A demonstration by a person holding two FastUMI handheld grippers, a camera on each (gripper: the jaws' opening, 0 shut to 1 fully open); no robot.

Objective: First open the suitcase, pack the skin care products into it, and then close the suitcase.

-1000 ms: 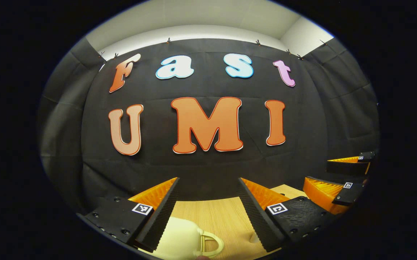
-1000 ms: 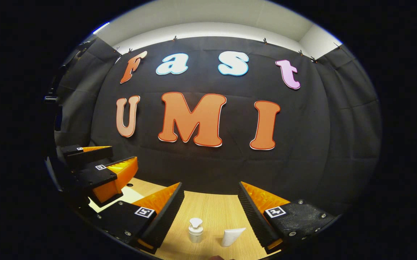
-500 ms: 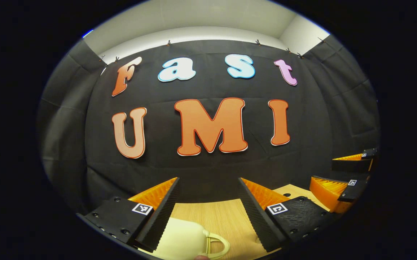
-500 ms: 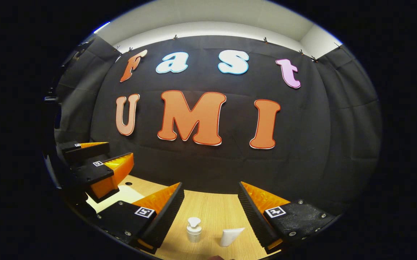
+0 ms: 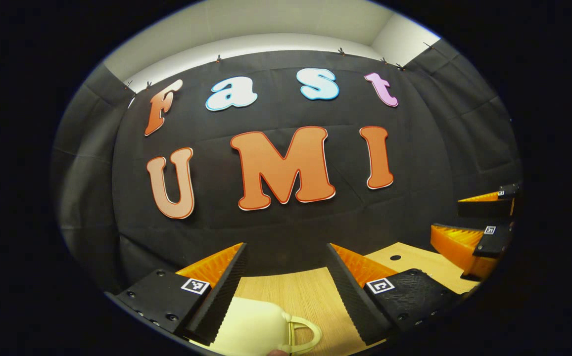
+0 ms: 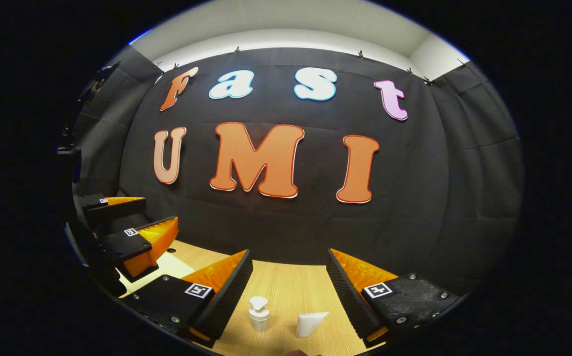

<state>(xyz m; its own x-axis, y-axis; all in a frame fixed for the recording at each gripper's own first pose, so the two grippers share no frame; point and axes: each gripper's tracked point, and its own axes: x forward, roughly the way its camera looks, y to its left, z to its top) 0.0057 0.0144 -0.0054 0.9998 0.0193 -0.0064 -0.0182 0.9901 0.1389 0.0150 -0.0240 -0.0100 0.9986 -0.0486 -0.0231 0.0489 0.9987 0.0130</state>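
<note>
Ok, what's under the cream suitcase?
The suitcase rests on the wooden table, its handle toward the right. Its base hides whatever lies beneath, and the left gripper's finger covers its left edge.

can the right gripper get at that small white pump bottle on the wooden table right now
Probably yes. The right gripper is open, and the small white pump bottle stands upright on the wooden table between its fingers, apart from the white tube beside it.

The cream suitcase (image 5: 254, 326) is cut off at the bottom edge; the tube's (image 6: 309, 324) lower end too.
</note>
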